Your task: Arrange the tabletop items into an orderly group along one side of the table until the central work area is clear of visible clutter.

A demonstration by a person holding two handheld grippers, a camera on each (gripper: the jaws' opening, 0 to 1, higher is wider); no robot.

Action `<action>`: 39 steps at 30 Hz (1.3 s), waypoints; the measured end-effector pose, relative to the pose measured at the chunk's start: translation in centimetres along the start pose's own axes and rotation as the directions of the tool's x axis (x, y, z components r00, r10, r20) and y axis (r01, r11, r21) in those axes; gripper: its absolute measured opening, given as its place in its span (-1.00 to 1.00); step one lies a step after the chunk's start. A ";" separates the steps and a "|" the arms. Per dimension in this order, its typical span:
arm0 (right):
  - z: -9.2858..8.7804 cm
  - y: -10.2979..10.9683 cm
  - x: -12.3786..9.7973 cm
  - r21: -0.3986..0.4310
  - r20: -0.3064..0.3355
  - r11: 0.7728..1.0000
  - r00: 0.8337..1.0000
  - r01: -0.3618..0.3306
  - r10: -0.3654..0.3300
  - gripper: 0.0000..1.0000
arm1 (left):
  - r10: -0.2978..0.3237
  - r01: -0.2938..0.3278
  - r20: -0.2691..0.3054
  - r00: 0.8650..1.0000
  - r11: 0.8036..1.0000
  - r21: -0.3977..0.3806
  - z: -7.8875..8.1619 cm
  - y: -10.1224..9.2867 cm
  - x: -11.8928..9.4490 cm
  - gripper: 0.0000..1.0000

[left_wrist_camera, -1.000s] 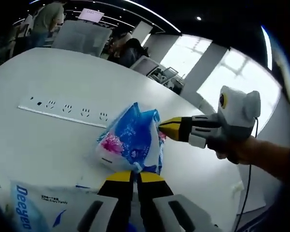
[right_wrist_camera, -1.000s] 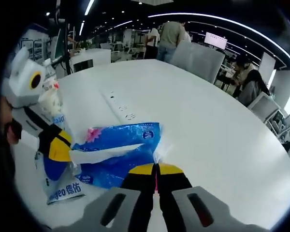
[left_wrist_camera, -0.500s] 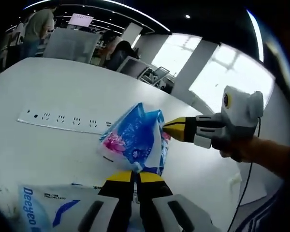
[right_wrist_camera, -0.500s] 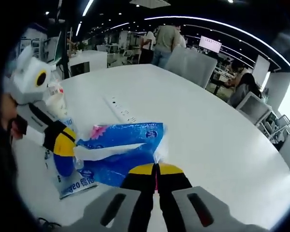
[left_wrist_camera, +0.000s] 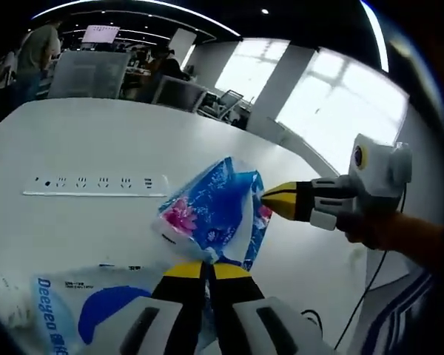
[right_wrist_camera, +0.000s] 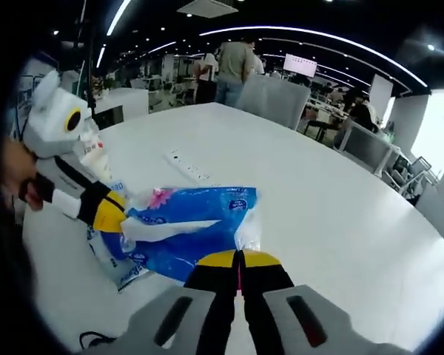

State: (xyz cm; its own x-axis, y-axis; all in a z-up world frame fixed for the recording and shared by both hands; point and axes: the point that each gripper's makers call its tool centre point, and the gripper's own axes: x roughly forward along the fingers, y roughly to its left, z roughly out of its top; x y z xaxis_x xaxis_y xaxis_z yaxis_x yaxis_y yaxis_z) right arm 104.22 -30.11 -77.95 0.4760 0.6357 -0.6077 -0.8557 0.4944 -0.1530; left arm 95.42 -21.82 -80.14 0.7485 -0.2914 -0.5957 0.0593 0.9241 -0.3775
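A blue tissue pack [left_wrist_camera: 211, 214] with pink flowers is stretched between both grippers. My left gripper [left_wrist_camera: 207, 271] is shut on its near end; from the other side its yellow tip [right_wrist_camera: 107, 212] bites the pack's [right_wrist_camera: 196, 233] left end. My right gripper [right_wrist_camera: 239, 259] is shut on the pack's clear plastic edge, and it enters the left gripper view from the right [left_wrist_camera: 275, 199], a hand behind it. A larger white and blue Deeyeo pack [left_wrist_camera: 89, 318] lies on the white table [left_wrist_camera: 81, 126] under my left gripper, and its edge [right_wrist_camera: 122, 274] peeks out below the blue pack.
A white power strip [left_wrist_camera: 96, 183] lies flat left of the tissue pack, also seen beyond it [right_wrist_camera: 191, 168]. A small white bottle-like item [right_wrist_camera: 95, 155] stands by the left gripper. A thin cable [left_wrist_camera: 370, 296] hangs off the table's edge. Chairs and people are beyond the table.
Both grippers have kept their hold on the tissue pack. The pack now sits a little apart from the power strip's end, where it overlapped it before; both views have rolled and shifted.
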 end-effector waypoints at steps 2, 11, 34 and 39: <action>-0.6 0.1 -0.7 0.014 0.003 1.000 1.000 0.008 -0.008 -1.00 | -0.009 0.009 -0.010 1.000 1.000 0.003 -0.5 -0.4 0.0 -1.00; -3.9 0.1 -3.2 0.065 -0.020 0.997 0.999 0.045 -0.043 -1.00 | -0.028 0.030 -0.048 0.998 0.998 0.046 -2.2 -2.4 0.4 -1.00; -11.6 0.8 -4.7 0.195 -0.102 0.976 0.992 0.098 -0.079 -1.00 | -0.031 0.045 -0.153 0.988 0.995 0.094 -6.0 -3.3 3.8 -1.00; -12.4 0.7 -4.5 0.206 -0.118 0.972 0.989 0.110 -0.086 -1.00 | -0.025 0.041 -0.157 0.987 0.994 0.098 -6.2 -3.2 4.1 -1.00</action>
State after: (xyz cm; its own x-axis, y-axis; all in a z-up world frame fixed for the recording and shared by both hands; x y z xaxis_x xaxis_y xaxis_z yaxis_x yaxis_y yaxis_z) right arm 99.02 -39.96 -84.99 0.5208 0.5160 -0.6801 -0.7381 0.6725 -0.0550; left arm 94.18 -27.53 -85.75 0.6337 -0.3495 -0.6901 0.1541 0.9313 -0.3301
